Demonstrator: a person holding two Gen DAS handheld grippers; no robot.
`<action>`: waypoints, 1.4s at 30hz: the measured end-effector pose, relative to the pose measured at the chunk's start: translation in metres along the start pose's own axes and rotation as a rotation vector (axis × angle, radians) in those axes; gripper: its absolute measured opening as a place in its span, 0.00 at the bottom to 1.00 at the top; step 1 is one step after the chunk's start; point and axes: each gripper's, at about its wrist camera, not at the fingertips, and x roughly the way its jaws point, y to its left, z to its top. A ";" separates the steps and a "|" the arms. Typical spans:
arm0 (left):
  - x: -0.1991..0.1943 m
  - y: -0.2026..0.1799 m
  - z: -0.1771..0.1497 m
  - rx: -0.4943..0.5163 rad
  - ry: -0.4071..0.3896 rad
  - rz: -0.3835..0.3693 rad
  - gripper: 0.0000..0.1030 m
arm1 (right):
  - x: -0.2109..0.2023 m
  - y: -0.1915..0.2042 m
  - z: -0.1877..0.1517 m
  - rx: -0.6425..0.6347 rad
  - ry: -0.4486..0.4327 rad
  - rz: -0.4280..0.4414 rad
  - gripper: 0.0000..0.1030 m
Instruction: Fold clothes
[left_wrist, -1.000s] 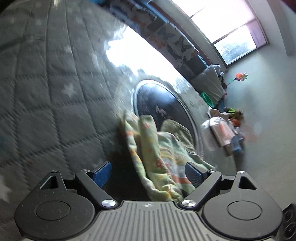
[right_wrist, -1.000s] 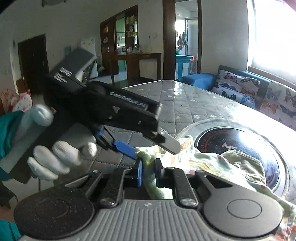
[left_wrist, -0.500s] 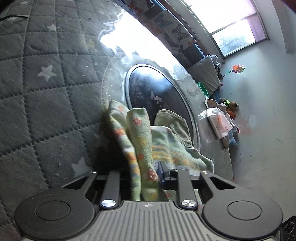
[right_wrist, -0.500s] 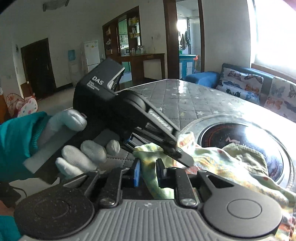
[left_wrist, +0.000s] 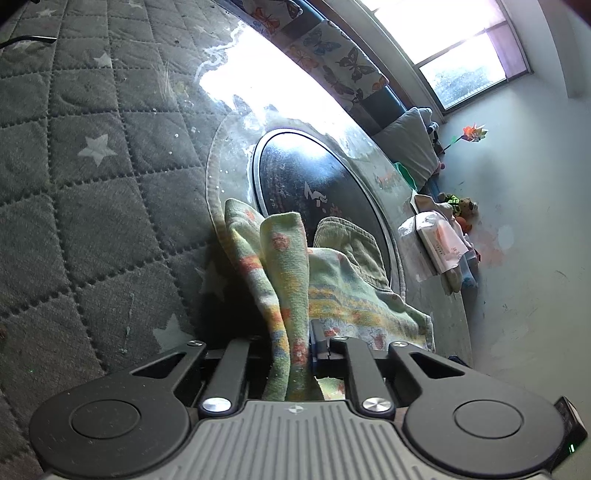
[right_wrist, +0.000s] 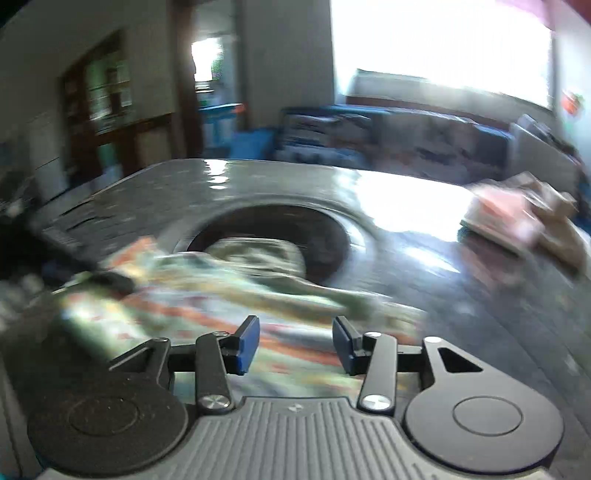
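A small pale-green garment (left_wrist: 284, 266) with orange flowers and stripes lies bunched on the grey quilted table cover (left_wrist: 92, 206), partly over a black round disc (left_wrist: 306, 177). An olive corduroy piece (left_wrist: 347, 240) lies on it. My left gripper (left_wrist: 291, 343) is closing, and its pads press a raised fold of the garment between them. In the blurred right wrist view the garment (right_wrist: 229, 291) lies spread below my right gripper (right_wrist: 295, 343). The right jaws are opening, and nothing is between their blue pads (right_wrist: 247, 343).
Wrapped packets (left_wrist: 439, 240) are piled at the table's far right edge. A sofa with butterfly cushions (left_wrist: 332, 48) stands beyond the table under a bright window. A black cable (left_wrist: 26, 38) crosses the cover's far left corner.
The left jaws have closed from wide apart onto the garment's fold. The right gripper let go of that fold, opened and swung fast to the right, so its view is blurred.
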 end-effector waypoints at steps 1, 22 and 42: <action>0.000 -0.001 0.000 0.001 -0.001 0.002 0.14 | 0.000 -0.009 -0.004 0.025 0.002 -0.024 0.48; 0.001 -0.023 -0.003 0.117 -0.012 0.075 0.11 | 0.031 -0.049 -0.016 0.250 0.028 -0.016 0.09; 0.050 -0.156 0.003 0.370 0.065 -0.063 0.09 | -0.076 -0.090 -0.013 0.247 -0.123 -0.224 0.08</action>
